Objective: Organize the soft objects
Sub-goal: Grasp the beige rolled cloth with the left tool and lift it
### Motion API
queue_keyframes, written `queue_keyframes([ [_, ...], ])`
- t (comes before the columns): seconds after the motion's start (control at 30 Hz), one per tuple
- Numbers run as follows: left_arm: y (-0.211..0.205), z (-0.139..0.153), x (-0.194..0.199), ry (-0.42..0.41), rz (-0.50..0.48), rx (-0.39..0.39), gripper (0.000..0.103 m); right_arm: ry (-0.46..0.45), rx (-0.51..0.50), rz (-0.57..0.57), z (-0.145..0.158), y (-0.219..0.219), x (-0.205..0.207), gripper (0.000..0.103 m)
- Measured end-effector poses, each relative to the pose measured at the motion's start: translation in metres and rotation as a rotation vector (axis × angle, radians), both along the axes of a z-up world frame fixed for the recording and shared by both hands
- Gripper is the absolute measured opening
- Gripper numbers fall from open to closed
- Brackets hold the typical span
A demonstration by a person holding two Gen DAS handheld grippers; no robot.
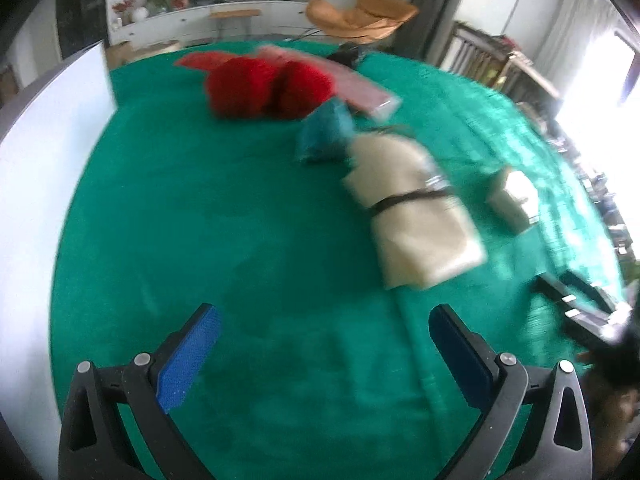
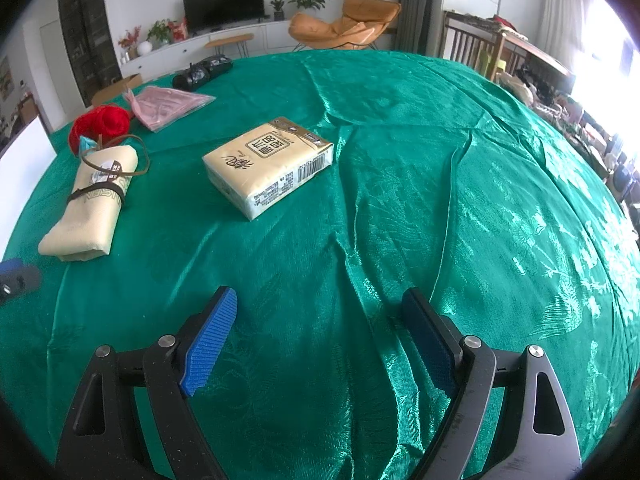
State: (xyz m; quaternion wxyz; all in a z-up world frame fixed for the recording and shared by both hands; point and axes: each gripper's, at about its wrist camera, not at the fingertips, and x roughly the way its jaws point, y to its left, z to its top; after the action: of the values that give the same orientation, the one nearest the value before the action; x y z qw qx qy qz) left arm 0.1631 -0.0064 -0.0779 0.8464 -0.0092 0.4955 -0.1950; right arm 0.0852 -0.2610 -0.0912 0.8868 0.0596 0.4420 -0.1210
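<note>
On the green cloth, tissue pack and cream roll lie apart before each empty, wide-open gripper.

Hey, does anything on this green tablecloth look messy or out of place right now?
The green tablecloth is rucked into long creases ahead of the right gripper. The rolled cream towel has its brown cord looping loose.

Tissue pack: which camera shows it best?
The right wrist view: the tissue pack lies sharp, whole and near the middle, its printed label readable. The left wrist view shows it small, blurred and washed out near the right side.
</note>
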Motion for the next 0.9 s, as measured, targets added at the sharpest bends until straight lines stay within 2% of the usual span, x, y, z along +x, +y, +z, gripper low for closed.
queue_keyframes([
  [0.13,-0.021,0.012,0.017,-0.014,-0.033,-0.040,0.103,0.000,0.000,0.000,0.000,0.000,0.000,0.086],
  [0.27,-0.061,0.003,0.044,0.030,-0.080,-0.048,0.103,0.000,0.001,0.000,0.000,0.000,0.000,0.086],
  [0.33,-0.082,-0.003,0.052,0.029,-0.094,0.006,0.103,0.000,0.001,0.000,0.000,0.000,0.000,0.086],
  [0.43,-0.112,-0.013,0.060,0.000,-0.092,0.152,0.100,0.000,0.001,0.000,0.000,0.000,0.000,0.086],
  [0.47,-0.114,-0.015,0.060,-0.018,-0.071,0.187,0.082,0.000,0.001,0.000,0.000,0.000,0.000,0.086],
  [0.5,-0.112,-0.014,0.058,-0.044,-0.045,0.201,0.066,0.000,0.001,0.000,0.000,0.000,0.000,0.086],
  [0.53,-0.107,-0.010,0.055,-0.057,-0.026,0.185,0.063,0.000,0.001,0.000,0.000,0.000,0.000,0.086],
  [0.6,-0.087,-0.005,0.047,-0.012,-0.008,0.112,0.060,0.000,0.001,0.000,-0.001,0.000,0.000,0.086],
  [0.67,-0.063,0.001,0.028,0.020,-0.012,0.076,0.060,0.000,0.001,0.000,0.000,0.000,0.000,0.086],
  [0.83,-0.004,0.013,-0.024,-0.019,0.025,0.165,0.063,0.000,0.001,0.000,0.000,0.000,0.000,0.086],
  [0.9,0.017,0.010,-0.035,-0.039,0.058,0.177,0.074,0.000,0.001,0.000,0.000,0.000,0.000,0.086],
])
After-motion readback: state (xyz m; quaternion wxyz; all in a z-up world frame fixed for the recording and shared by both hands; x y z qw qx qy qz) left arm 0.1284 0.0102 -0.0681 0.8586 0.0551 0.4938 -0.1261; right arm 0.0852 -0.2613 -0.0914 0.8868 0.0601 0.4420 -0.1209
